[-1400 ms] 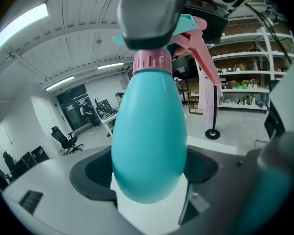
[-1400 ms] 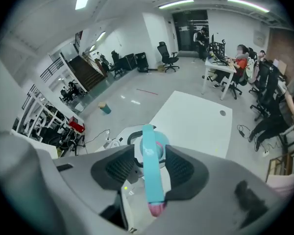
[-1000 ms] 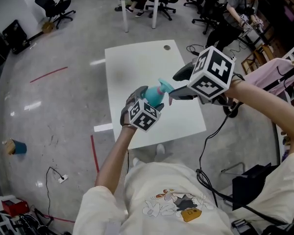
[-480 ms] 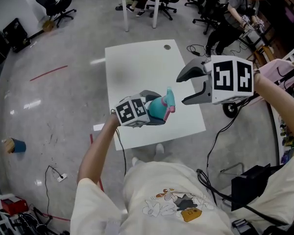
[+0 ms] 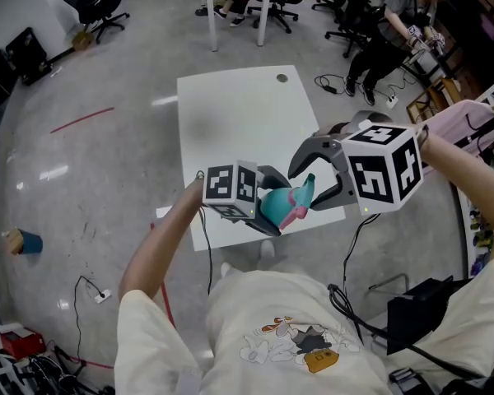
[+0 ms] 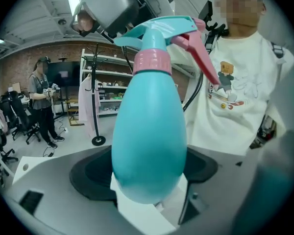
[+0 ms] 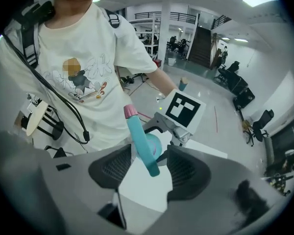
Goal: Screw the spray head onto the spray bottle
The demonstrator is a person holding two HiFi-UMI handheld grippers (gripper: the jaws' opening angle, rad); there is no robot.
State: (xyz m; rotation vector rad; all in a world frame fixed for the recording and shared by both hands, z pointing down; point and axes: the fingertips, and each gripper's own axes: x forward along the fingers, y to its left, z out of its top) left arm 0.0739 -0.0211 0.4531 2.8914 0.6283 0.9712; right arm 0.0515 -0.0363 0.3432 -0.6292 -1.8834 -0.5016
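A teal spray bottle [image 5: 273, 208] hangs in the air over the near edge of the white table [image 5: 230, 113], with my left gripper [image 5: 276, 204] shut on its body. In the left gripper view the bottle [image 6: 149, 141] fills the space between the jaws. A pink collar [image 6: 152, 60] joins it to the teal spray head [image 6: 159, 31], which has a pink trigger [image 6: 198, 53]. My right gripper [image 5: 306, 189] stands open with its jaws on either side of the spray head [image 5: 303, 191]. In the right gripper view the spray head [image 7: 139, 141] lies between the pads [image 7: 110, 168] without touching them.
Nothing else stands on the table, which has a round cable hole [image 5: 281, 78] at its far end. Behind it are another desk, office chairs [image 5: 90, 6] and a seated person [image 5: 395, 15]. On the floor lie cables [image 5: 95, 290] and a blue cup [image 5: 20, 243].
My left gripper has carried the bottle nearer to the person and rolled it, so the spray head now points right. My right gripper has come down and in, its jaws now straddling the spray head.
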